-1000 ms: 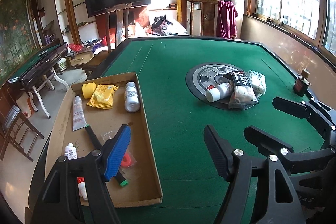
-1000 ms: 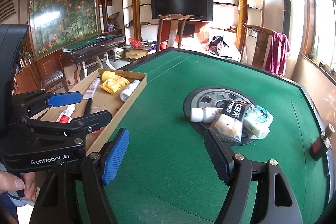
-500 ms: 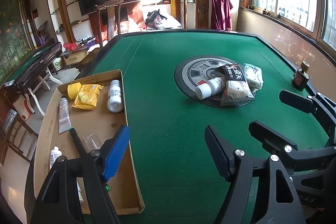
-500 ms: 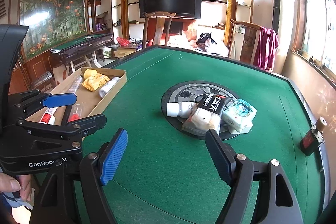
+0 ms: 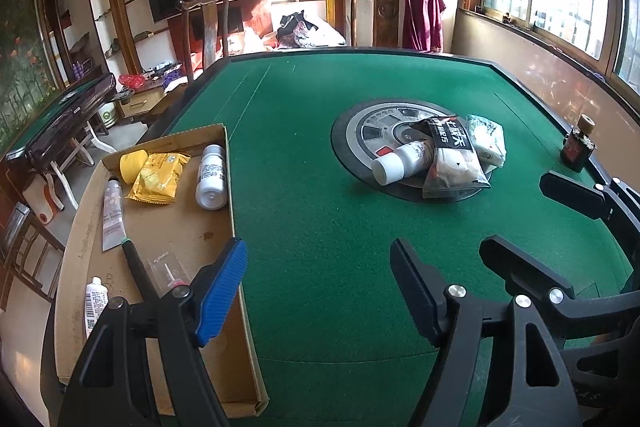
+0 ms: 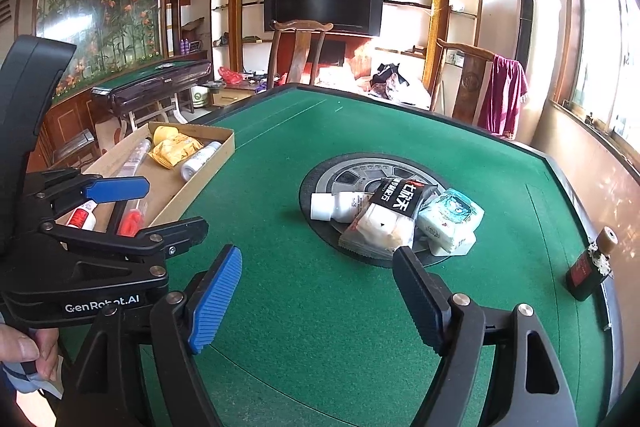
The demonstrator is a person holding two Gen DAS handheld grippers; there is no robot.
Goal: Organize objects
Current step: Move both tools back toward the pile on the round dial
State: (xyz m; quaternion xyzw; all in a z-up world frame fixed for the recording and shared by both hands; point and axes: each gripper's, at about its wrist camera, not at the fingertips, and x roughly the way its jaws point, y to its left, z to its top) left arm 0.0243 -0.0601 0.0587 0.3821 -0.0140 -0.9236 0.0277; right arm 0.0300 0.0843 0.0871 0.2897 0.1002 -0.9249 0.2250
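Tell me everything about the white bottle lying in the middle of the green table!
The white bottle looks like plastic, with a wide white cap and a small printed label on its side. It lies on its side on the round grey and black disc in the middle of the table, cap pointing toward the cardboard tray. Its bottom end is tucked under a black-topped snack bag, which rests on it. No gripper touches it.
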